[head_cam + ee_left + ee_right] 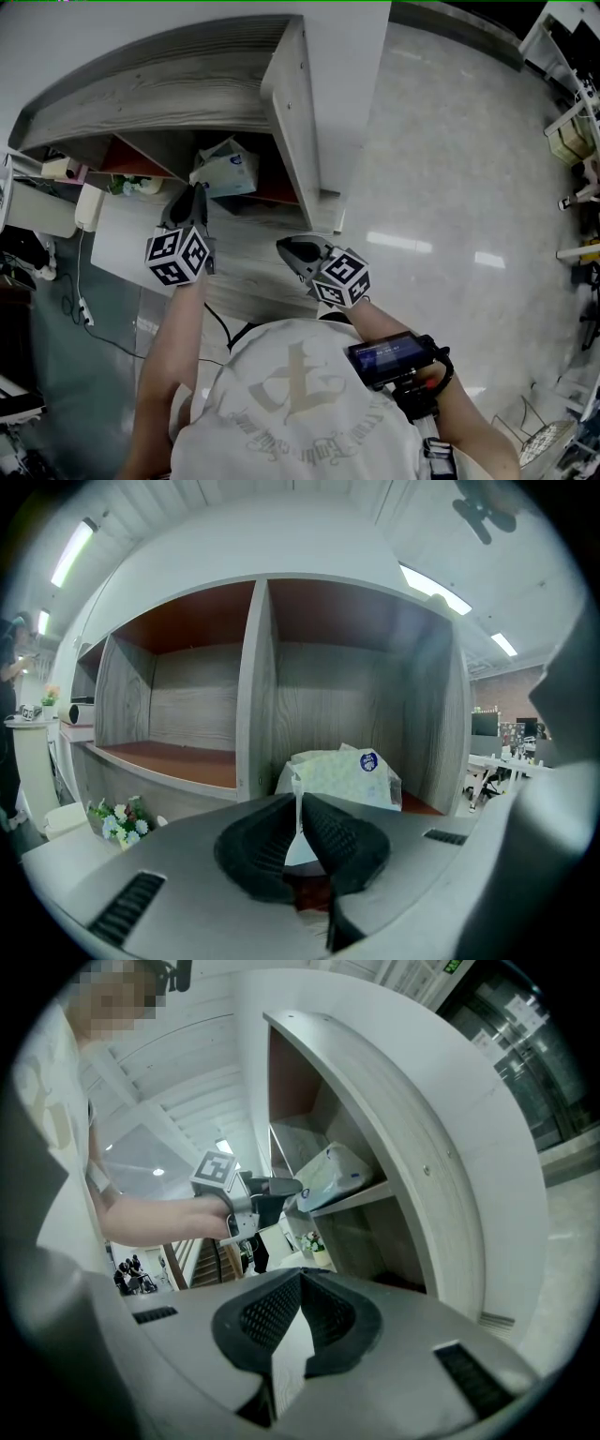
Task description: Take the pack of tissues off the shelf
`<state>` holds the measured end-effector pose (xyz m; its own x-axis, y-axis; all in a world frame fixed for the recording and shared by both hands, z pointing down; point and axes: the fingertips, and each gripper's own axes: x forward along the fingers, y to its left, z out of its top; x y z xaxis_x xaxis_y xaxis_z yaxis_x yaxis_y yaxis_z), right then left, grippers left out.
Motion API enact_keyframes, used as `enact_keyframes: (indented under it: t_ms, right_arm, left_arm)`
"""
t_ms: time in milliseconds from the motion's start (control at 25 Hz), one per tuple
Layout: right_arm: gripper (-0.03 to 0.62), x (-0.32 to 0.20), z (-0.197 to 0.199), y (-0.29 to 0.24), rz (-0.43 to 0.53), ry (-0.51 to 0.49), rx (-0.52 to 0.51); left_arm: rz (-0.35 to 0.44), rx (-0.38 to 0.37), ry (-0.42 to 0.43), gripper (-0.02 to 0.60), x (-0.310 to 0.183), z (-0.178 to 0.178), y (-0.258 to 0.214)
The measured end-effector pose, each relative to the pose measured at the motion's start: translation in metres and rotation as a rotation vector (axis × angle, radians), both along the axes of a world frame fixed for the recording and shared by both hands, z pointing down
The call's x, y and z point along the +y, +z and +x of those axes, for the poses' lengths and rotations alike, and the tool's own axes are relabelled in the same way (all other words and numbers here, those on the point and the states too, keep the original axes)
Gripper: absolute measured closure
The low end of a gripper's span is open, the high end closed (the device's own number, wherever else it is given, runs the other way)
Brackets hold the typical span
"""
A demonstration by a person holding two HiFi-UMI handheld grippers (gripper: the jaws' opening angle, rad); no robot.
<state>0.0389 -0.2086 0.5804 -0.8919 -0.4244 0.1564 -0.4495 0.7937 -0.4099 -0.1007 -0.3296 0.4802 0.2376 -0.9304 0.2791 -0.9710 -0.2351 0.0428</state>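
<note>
The pack of tissues point(228, 171) is a pale soft pack with a blue round label, lying in the lower right compartment of the grey wooden shelf point(292, 103). In the left gripper view the pack point(349, 774) sits just beyond the jaws, and its thin front seam runs down between them. My left gripper point(300, 805) is shut on that seam at the compartment's mouth point(197, 190). The right gripper view shows the pack point(330, 1177) from the side, with the left gripper point(278, 1187) at its near end. My right gripper point(287, 247) hangs below the shelf's right side, shut and empty point(300, 1277).
The shelf's upright divider point(253, 696) stands just left of the pack, and the side wall point(448, 733) is close on its right. A small bunch of flowers point(118, 819) stands low at the left on a white table point(122, 239). Glossy floor point(441, 187) lies to the right.
</note>
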Motion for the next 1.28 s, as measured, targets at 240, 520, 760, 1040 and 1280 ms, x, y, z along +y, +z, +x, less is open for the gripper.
enact_keyframes:
  t_ms: [240,520,760,1040,1280]
  right_arm:
    - [0.589,-0.003,0.003,0.0,0.002,0.011,0.004]
    - [0.589,0.001,0.004,0.001,-0.01,0.027,0.006]
    - [0.589,0.005,0.001,-0.003,-0.006,0.018,0.012]
    - [0.589,0.009,0.003,-0.005,0.005,0.017,0.017]
    - [0.589,0.014,0.001,-0.009,0.013,0.01,0.015]
  left_arm:
    - [0.031,-0.009,0.02,0.552,-0.001,0.006,-0.007]
    - [0.059,-0.019,0.044,0.557,0.005,0.011,-0.016]
    - [0.083,-0.011,0.042,0.557,0.008,0.007,-0.028]
    - [0.123,0.021,0.027,0.557,0.016,0.001,-0.047]
    - [0.152,0.049,0.031,0.557,0.026,0.0,-0.065]
